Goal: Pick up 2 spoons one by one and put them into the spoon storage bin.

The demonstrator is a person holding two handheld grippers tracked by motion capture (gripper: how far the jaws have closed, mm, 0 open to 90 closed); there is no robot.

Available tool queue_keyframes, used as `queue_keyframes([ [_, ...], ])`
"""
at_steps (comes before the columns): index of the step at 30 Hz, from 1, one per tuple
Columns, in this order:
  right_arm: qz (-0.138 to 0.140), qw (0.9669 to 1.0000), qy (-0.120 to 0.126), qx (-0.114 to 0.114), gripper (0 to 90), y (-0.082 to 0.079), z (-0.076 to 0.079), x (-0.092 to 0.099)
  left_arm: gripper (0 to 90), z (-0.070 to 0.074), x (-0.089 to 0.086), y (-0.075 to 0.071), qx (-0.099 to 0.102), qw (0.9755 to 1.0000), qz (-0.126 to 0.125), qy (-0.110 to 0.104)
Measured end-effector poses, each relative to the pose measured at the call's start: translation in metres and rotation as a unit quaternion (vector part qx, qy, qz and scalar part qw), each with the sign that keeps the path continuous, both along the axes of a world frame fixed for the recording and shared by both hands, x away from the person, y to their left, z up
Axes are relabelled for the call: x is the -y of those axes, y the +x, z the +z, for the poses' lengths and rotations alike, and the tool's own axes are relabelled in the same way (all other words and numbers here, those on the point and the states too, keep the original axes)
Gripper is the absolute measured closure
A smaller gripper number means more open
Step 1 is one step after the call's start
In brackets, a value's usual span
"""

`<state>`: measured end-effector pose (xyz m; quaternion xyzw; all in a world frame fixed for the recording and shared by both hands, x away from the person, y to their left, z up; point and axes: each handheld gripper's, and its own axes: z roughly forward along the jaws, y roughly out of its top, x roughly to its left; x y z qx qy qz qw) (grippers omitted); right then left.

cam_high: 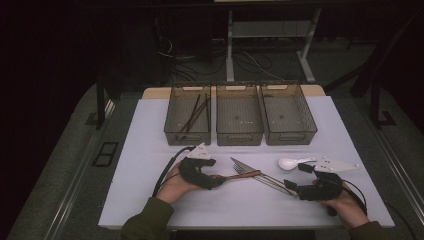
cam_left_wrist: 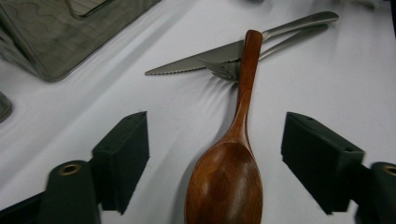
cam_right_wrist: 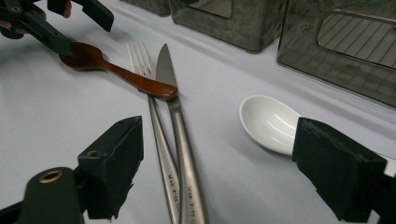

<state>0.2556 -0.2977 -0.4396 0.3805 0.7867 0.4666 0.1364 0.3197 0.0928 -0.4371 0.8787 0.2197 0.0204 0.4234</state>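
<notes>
A wooden spoon (cam_high: 242,175) lies on the white table, its handle resting across a steel knife (cam_high: 241,164) and fork (cam_high: 272,182). My left gripper (cam_high: 214,173) is open. Its jaws stand on either side of the spoon's bowl (cam_left_wrist: 224,182) with a gap on both sides. In the left gripper view the knife (cam_left_wrist: 196,60) and fork (cam_left_wrist: 224,70) lie beyond. My right gripper (cam_high: 297,176) is open too, low over the handles of the fork (cam_right_wrist: 161,158) and knife (cam_right_wrist: 187,163). A white ceramic spoon (cam_right_wrist: 268,121) lies by its right jaw.
Three smoky plastic bins stand in a row at the back of the table: left (cam_high: 186,136), middle (cam_high: 239,137), right (cam_high: 290,136). The left bin holds dark chopsticks (cam_high: 195,114). Bare white tabletop (cam_high: 145,165) stretches left of my left hand and along the front edge.
</notes>
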Motion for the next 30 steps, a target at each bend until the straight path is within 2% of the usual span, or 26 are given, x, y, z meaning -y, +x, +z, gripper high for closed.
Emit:
queue_keyframes([
  [5,-0.001,1.0000,0.000,-0.001,16.2,0.0003,-0.0002,0.0003,37.6,-0.0008,-0.0015,0.0003,-0.008,0.9999,-0.009,0.001],
  [9,-0.002,1.0000,0.000,-0.001,16.2,0.0004,-0.0003,0.0005,42.8,-0.0033,-0.0017,0.0008,-0.018,0.9996,-0.017,0.011],
  [11,-0.002,1.0000,0.000,-0.001,16.2,0.0004,-0.0003,0.0006,43.5,-0.0048,-0.0012,0.0007,-0.024,0.9994,-0.017,0.016],
  [20,-0.003,1.0000,0.000,-0.001,16.2,0.0007,-0.0004,0.0010,44.2,-0.0074,-0.0012,0.0026,-0.021,0.9988,-0.026,0.036],
  [23,-0.003,1.0000,0.000,0.000,16.2,0.0009,-0.0005,0.0013,44.8,-0.0083,-0.0002,0.0007,-0.031,0.9987,-0.021,0.035],
  [30,-0.005,1.0000,0.000,0.001,16.2,0.0009,-0.0003,0.0016,47.9,-0.0092,0.0000,0.0005,-0.022,0.9982,-0.034,0.043],
])
